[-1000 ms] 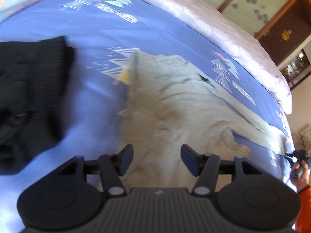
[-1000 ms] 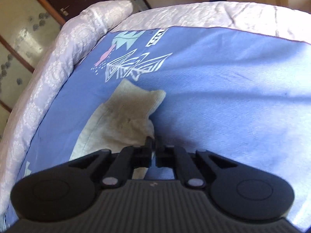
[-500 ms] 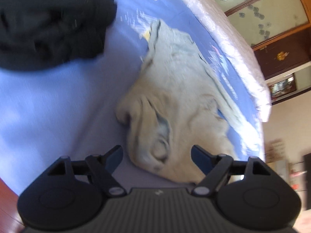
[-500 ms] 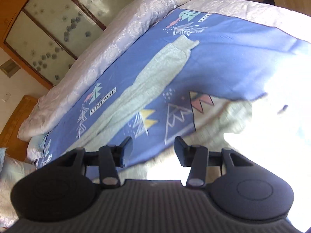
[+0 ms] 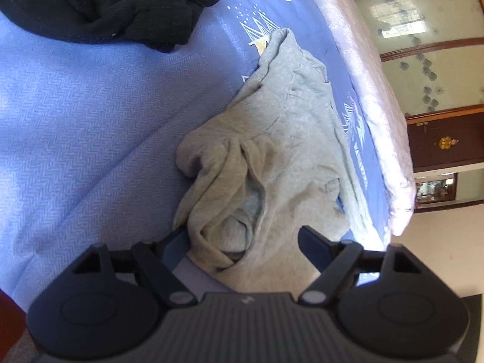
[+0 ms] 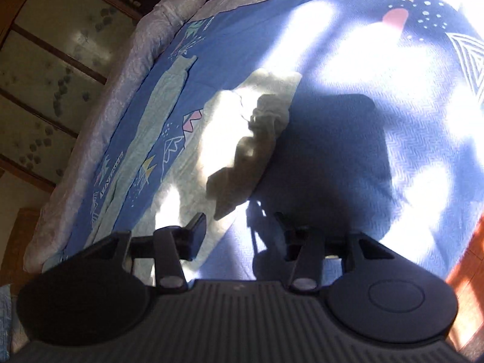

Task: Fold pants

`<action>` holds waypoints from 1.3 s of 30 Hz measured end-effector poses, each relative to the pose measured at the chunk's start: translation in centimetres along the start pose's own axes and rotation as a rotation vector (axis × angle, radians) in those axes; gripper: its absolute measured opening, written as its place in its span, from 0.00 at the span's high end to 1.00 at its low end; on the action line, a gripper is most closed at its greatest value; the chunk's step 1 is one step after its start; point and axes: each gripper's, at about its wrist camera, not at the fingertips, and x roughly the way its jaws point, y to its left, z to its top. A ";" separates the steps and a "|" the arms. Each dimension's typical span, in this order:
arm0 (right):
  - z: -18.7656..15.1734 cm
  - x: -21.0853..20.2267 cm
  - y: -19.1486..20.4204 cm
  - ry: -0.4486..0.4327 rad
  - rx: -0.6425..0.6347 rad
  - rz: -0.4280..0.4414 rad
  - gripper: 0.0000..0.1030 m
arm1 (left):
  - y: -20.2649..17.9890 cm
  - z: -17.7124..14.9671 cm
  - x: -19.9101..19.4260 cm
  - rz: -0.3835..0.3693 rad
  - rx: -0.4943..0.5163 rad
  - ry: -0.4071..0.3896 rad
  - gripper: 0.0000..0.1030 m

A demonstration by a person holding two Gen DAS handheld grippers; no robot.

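The grey pants (image 5: 272, 139) lie crumpled on a blue blanket (image 5: 84, 115) that covers the bed. The waist end is bunched up into soft folds close to the left gripper (image 5: 242, 239). One leg runs away along the far side of the blanket, next to a pale quilt (image 5: 369, 90) at the bed's edge.

The left gripper is spread wide. Its jaws have just been opening, then came in a tiny bit. The bunched waist sits between the two fingers (image 5: 314, 243). The finger on the picture's left is partly behind a fold of cloth, and the other one stands clear above the fabric, so nothing is pinched.

A heap of black clothes (image 5: 115, 3) lies on the blanket well apart from the pants, at the top of the left view.

In the right view, strong sun and dark shadow fall over the bed. The right gripper (image 6: 239, 234) is about half open and holds nothing. Its jaws have just been opening too. The pants (image 6: 251, 139) lie ahead of it, with a lumpy fold in the middle. The near edge of the cloth seems to reach close to the finger on the picture's left, but the glare makes that hard to tell. The long leg (image 6: 157, 103) stretches off toward the far corner of the bed. A cupboard with glass doors (image 6: 45, 69) stands behind the bed.
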 end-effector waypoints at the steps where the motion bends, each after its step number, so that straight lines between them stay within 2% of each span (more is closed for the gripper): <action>1: 0.4 0.3 -0.2 -0.004 0.012 0.006 0.51 | -0.1 -0.1 0.0 0.010 0.007 -0.003 0.27; 4: 1.2 1.3 -0.1 -0.023 0.009 0.009 0.51 | -0.3 -0.1 0.3 0.035 0.009 -0.008 0.30; 12: 1.6 2.6 1.8 -0.065 -0.137 -0.068 0.54 | -1.8 -0.2 1.1 0.142 0.067 -0.019 0.43; 19: 1.7 3.1 1.8 -0.081 -0.191 -0.106 0.57 | -1.1 -0.2 0.8 0.152 0.049 -0.021 0.57; 22: 1.8 3.3 1.9 -0.086 -0.201 -0.126 0.64 | -0.8 -0.2 0.7 0.155 0.045 -0.023 0.62; 24: 1.5 3.1 1.8 -0.088 -0.202 -0.142 0.76 | -0.8 -0.2 0.7 0.167 0.052 -0.027 0.69; 25: 1.5 3.1 1.6 -0.086 -0.198 -0.142 0.79 | -0.8 -0.2 0.7 0.182 0.056 -0.029 0.81; 26: 1.6 3.1 1.5 -0.084 -0.191 -0.138 0.82 | -0.6 -0.2 0.7 0.195 0.056 -0.027 0.85; 27: 1.5 3.0 1.4 -0.082 -0.181 -0.134 0.88 | -0.4 -0.1 0.7 0.185 0.045 -0.026 0.85; 30: 1.3 2.9 1.5 -0.084 -0.181 -0.138 0.92 | -0.2 0.1 0.4 0.172 0.023 -0.020 0.89; 39: 1.3 1.1 2.4 -0.149 -0.217 -0.188 0.95 | -1.6 0.8 -2.4 0.108 0.015 -0.053 0.90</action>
